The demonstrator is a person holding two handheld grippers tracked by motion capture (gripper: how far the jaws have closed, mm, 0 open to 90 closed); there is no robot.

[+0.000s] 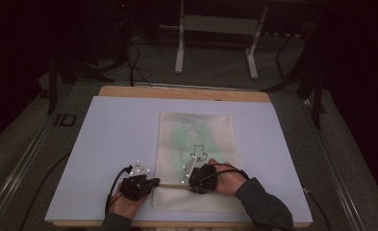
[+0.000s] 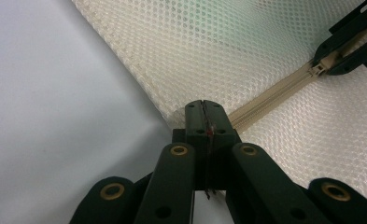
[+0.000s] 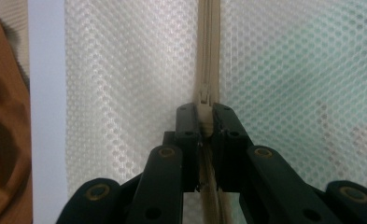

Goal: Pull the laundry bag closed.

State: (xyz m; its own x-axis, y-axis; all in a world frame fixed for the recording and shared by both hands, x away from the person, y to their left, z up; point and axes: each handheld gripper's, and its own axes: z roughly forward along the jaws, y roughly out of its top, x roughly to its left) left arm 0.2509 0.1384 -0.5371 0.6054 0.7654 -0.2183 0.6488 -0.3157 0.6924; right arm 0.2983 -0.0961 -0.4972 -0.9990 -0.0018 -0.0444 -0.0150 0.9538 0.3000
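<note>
Left gripper is clamped on the corner of the cream mesh zipper pouch, flat on the white-covered table; right gripper pinches the beige zipper pull. Zipper step judged underway; a steady pull along the track is needed.

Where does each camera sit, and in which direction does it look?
High view: above the person's side, looking forward and down on the white board; both forearms and hands enter below.
Left gripper view: rides the left gripper, jaws shut on the mesh bag edge.
Right gripper view: rides the right gripper, jaws on the zipper pull.
Shared: both gripper views show the zipper.
</note>
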